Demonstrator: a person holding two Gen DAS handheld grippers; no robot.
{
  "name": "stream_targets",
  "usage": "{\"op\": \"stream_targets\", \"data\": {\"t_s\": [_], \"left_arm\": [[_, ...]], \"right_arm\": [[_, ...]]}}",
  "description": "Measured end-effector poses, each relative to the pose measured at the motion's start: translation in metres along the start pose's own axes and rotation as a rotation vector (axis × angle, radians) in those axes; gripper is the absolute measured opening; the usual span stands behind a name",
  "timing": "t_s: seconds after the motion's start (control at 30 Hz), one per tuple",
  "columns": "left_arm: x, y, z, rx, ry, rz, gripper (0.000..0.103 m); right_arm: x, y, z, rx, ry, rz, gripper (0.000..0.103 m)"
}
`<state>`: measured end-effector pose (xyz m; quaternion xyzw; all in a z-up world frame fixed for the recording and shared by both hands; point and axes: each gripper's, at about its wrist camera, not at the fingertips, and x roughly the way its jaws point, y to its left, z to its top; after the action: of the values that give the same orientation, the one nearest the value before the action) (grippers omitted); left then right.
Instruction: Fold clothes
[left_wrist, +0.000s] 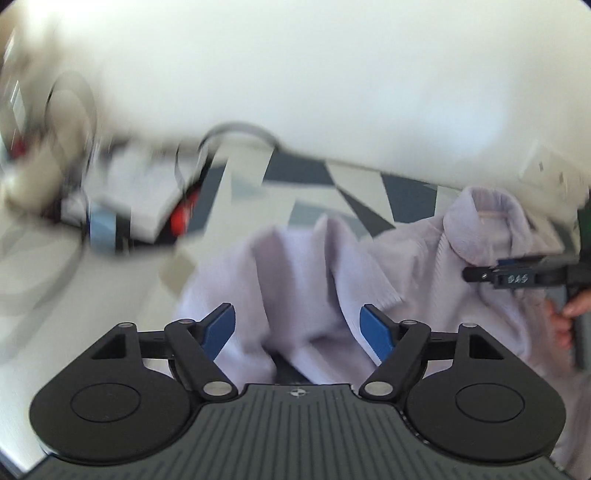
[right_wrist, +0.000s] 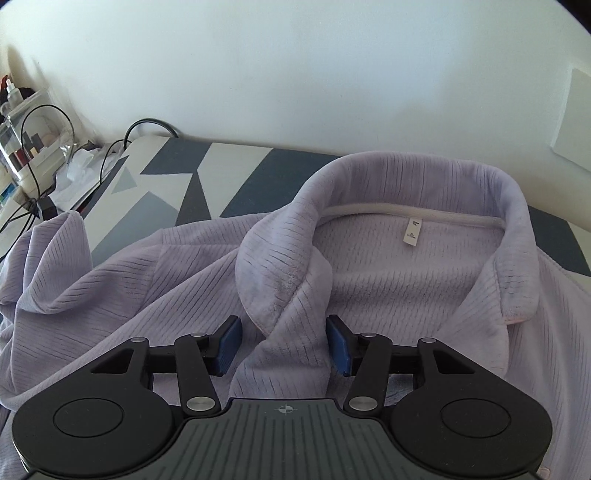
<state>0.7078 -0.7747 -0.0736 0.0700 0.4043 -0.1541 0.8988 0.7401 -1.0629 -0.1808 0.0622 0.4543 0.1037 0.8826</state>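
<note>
Lilac ribbed fleece jacket (right_wrist: 388, 266) spread collar-up over geometric-patterned bed cover (right_wrist: 192, 177), collar near far edge by wall

Left gripper (left_wrist: 297, 325) jaws wide, empty, over rumpled sleeve or hem; view blurred

Right gripper (right_wrist: 283, 343) jaws apart, straddling front placket below collar, probably not yet pinching

No fold made; sleeves and body folds all left

On the side of the right gripper (left_wrist: 517, 277), as seen from the left wrist camera, pale characters are marked on a small black block; they are blurred and cannot be made out with certainty. A white neck label (right_wrist: 413, 231) is sewn inside the collar of the lilac fleece top (right_wrist: 388, 266), but its small print cannot be read.
</note>
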Motion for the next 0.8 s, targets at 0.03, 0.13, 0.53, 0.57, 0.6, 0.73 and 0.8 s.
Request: {"op": "stream_targets", "data": {"t_s": [0.03,0.13,0.53,0.57,0.6,0.73,0.8], "left_arm": [[0.006,-0.004,0.006,0.09,-0.015,0.004,0.085],[0.038,-0.016,0.022,0.351,-0.002,-0.016,0.091],[0.102,0.027,0.034,0.005,0.148,-0.129,0.013],[0.093,0.036,0.029,-0.056,0.125,-0.107,0.011],[0.08,0.049,0.02,-0.121,0.09,-0.079,0.011],[0.04,0.097,-0.01,-0.362,-0.004,0.049,0.007],[0.039,0.099,-0.016,-0.36,0.006,0.051,0.008]], "right_arm": [[0.0,0.0,-0.001,0.003,-0.004,0.0,0.048],[0.001,0.0,-0.001,0.013,-0.009,-0.001,0.048],[0.0,0.0,-0.005,0.046,-0.028,-0.015,0.048],[0.0,0.0,-0.005,0.046,-0.026,-0.014,0.048],[0.0,0.001,-0.004,0.043,-0.025,-0.014,0.047],[-0.008,-0.002,0.006,0.03,-0.051,0.028,0.049],[-0.009,-0.006,0.017,0.055,-0.072,0.067,0.053]]}}
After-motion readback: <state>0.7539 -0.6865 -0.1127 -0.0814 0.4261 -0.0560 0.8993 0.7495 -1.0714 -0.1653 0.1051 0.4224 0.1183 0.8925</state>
